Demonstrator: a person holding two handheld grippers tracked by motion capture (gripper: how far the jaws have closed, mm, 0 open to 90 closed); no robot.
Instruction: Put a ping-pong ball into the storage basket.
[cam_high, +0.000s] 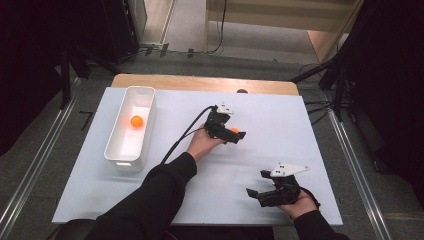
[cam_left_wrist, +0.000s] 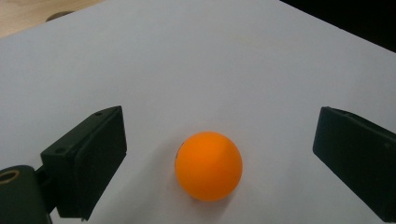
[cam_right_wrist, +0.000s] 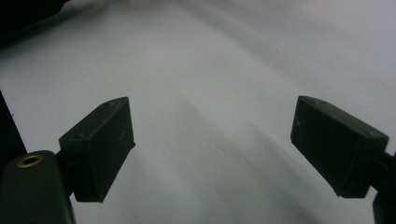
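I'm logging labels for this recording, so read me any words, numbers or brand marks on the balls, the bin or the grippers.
There are none to read. The orange ball between the left gripper jaws is plain, the white bin and the ball inside it show no marking, and the right gripper is bare black.

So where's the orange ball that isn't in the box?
The ball sits on the white table, near its middle in the high view, between the open jaws of the left gripper, touching neither.
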